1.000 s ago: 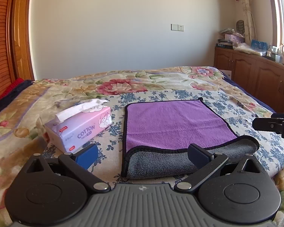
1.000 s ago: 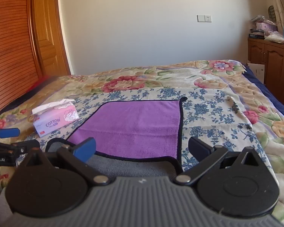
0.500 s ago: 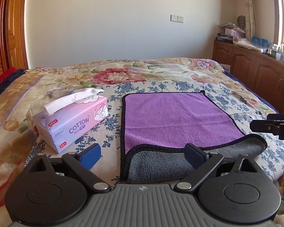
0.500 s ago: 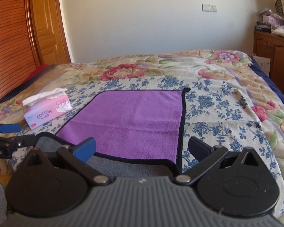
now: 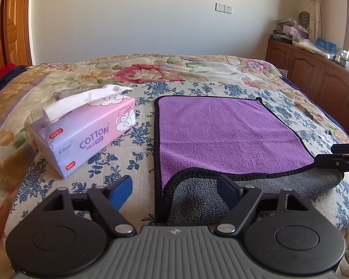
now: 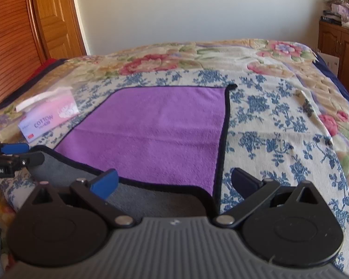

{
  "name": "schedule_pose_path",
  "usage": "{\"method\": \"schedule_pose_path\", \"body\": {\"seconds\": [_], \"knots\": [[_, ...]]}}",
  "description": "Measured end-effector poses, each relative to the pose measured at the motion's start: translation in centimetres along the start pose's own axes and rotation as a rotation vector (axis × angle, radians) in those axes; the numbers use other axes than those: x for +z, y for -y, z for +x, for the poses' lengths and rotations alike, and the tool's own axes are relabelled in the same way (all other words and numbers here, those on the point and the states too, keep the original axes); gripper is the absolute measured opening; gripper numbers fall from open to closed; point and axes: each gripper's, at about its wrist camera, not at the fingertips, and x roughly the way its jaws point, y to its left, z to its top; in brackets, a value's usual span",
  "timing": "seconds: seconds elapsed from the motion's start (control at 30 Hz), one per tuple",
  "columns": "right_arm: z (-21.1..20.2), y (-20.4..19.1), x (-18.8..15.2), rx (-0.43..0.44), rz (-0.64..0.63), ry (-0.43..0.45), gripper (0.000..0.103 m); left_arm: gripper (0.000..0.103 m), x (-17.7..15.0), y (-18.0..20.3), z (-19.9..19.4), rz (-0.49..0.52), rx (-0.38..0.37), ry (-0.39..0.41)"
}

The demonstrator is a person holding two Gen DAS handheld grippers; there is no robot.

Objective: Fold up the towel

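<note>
The towel [image 5: 223,134] lies flat on the bed [image 5: 197,74] straight ahead of both my tongs, purple side up, its near hem curled over to show the grey underside right under my fingertips. My left tongs [image 5: 174,188] stand wide and hold nothing, straddling the near left corner; my right tongs [image 6: 174,181] are equally wide and unloaded over the near right corner. The hem runs crosswise from one pair to the other, so I judge each takes its own corner and carries it away to the far edge. The tissue box [image 5: 83,137] sits left of the towel, apart from it.
</note>
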Motion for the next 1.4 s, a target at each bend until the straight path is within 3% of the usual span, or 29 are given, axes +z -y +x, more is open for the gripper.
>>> {"method": "schedule_pose_path", "body": {"seconds": [0.2, 0.3, 0.4, 0.7, 0.93, 1.27, 1.4], "knots": [[0.5, 0.0, -0.4, 0.003, -0.006, -0.044, 0.102, 0.059, -0.1, -0.1, 0.5, -0.001, -0.008, -0.016], [0.6, 0.2, -0.4, 0.012, 0.004, -0.066, 0.09, 0.047, -0.2, 0.0, 0.5, 0.0, -0.017, -0.016], [0.7, 0.3, -0.4, 0.014, 0.007, -0.088, 0.089, 0.039, -0.2, 0.0, 0.4, -0.001, -0.038, -0.016], [0.5, 1.0, -0.5, 0.038, 0.04, -0.128, 0.082, 0.02, -0.4, 0.1, 0.3, -0.005, -0.053, -0.018], [0.5, 1.5, -0.4, 0.046, 0.058, -0.153, 0.066, 0.018, -0.5, 0.1, 0.2, -0.001, -0.053, -0.02], [0.5, 2.1, -0.2, 0.027, 0.041, -0.17, 0.026, 0.009, -0.6, 0.3, 0.0, 0.003, -0.056, -0.009], [0.3, 2.1, -0.1, 0.019, 0.033, -0.172, 0.021, 0.007, -0.3, 0.6, -0.2, 0.008, -0.062, 0.003]]}}
